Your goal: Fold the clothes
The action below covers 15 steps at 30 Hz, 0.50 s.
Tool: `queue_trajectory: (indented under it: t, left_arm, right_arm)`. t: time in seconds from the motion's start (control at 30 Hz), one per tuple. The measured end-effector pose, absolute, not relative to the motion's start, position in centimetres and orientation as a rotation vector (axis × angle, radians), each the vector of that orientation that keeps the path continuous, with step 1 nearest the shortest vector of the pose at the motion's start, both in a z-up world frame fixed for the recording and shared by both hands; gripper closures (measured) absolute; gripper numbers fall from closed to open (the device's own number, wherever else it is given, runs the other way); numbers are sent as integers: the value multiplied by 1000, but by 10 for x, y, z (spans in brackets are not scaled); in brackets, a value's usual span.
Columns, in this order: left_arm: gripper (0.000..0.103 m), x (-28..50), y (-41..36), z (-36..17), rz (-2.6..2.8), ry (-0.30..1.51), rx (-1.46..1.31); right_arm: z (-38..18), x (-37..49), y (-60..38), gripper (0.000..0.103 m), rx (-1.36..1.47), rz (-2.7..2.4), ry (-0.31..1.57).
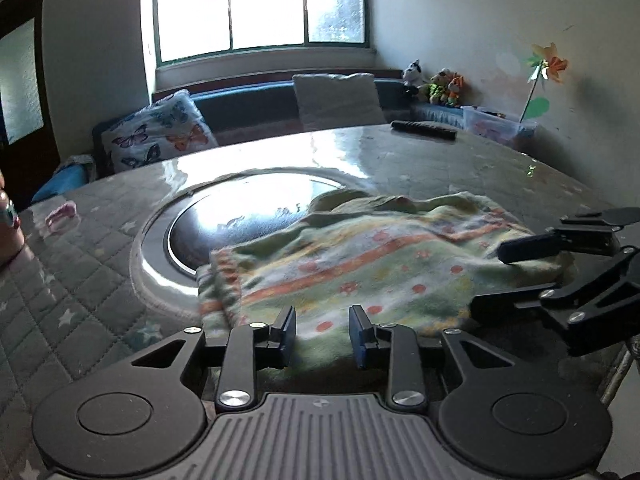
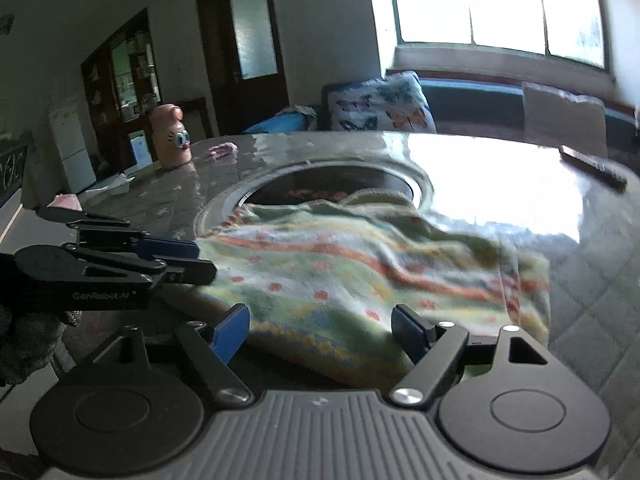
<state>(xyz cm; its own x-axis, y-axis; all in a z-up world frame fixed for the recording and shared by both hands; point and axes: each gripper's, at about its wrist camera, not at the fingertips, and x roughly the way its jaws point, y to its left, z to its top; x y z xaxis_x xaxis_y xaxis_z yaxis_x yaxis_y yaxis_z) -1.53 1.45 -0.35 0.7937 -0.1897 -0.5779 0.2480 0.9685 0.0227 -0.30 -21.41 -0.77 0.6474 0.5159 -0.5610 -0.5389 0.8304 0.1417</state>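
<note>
Because the knitted garment [image 1: 360,264] drapes partly over the round metal inset [image 1: 240,216] of the quilted table [image 1: 72,280], a pull could drag it askew. Its near hem lies between the released left gripper [image 1: 322,334] and the wide-open right gripper [image 2: 320,334], neither gripping.

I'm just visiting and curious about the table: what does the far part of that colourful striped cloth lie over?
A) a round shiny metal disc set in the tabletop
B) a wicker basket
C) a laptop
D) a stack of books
A: the striped cloth drapes over the edge of the round shiny disc set in the quilted table; the right wrist view shows the same overlap.
</note>
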Motion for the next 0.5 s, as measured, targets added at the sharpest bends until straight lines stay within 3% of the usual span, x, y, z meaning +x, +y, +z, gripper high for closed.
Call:
queue_trajectory:
  t: [0.5]
  left_arm:
    - [64, -16, 26, -2, -204, 616, 50]
  right_arm:
    - [-2, 8, -258, 22, 72, 494, 624]
